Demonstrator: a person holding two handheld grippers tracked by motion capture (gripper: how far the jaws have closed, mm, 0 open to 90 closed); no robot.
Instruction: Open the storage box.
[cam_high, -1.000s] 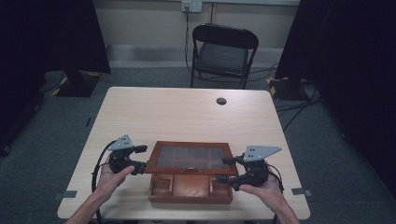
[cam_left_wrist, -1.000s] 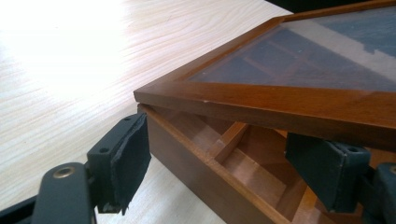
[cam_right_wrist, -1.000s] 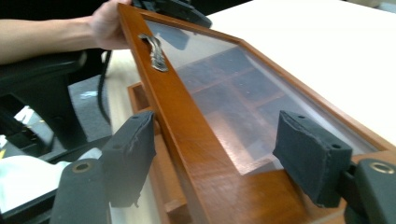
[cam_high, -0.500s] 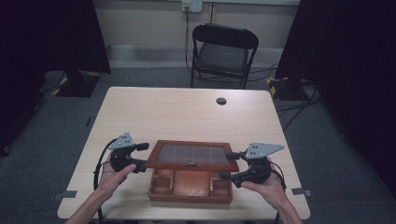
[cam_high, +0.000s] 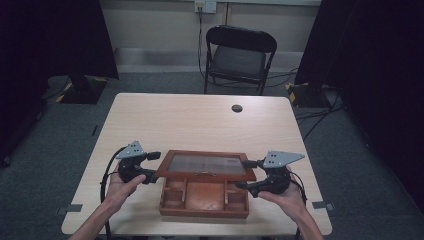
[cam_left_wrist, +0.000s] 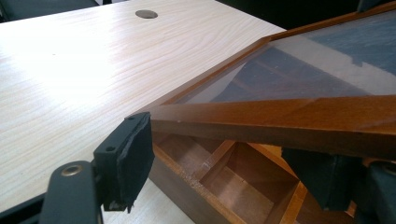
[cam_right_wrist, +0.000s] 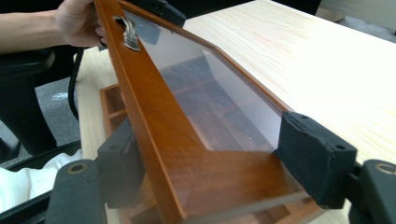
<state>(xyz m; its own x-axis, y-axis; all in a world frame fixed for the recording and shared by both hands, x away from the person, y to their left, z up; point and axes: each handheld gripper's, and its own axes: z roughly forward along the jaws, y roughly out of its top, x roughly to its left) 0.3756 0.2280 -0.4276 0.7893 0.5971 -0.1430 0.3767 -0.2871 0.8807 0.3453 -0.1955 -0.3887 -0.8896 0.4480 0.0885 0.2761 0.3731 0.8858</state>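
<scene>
— Where does the brown wooden box (cam_high: 204, 200) with its small compartments sit?

— On the pale wood-grain table (cam_high: 200, 125), near the person's edge — well apart from the round dark hole (cam_high: 237, 108) at the far side of the table. Its glass-panelled wooden lid (cam_high: 206, 165) is raised off the box and tilted, with a small metal clasp (cam_right_wrist: 127, 32) on the front rail.

— And the tongs?

— The left gripper (cam_high: 152, 166) sits at the lid's left end, the right gripper (cam_high: 246, 175) at its right end. The right one's jaws bracket the lid frame, one pad on the underside, one on the top; whether they press cannot be told. The left one's jaws are spread, one pad (cam_left_wrist: 133, 156) just beside the lid's corner, the other under the rail — released, not clamped.

— Beyond the table?

— A black folding chair (cam_high: 240, 57) stands past its far edge.
</scene>
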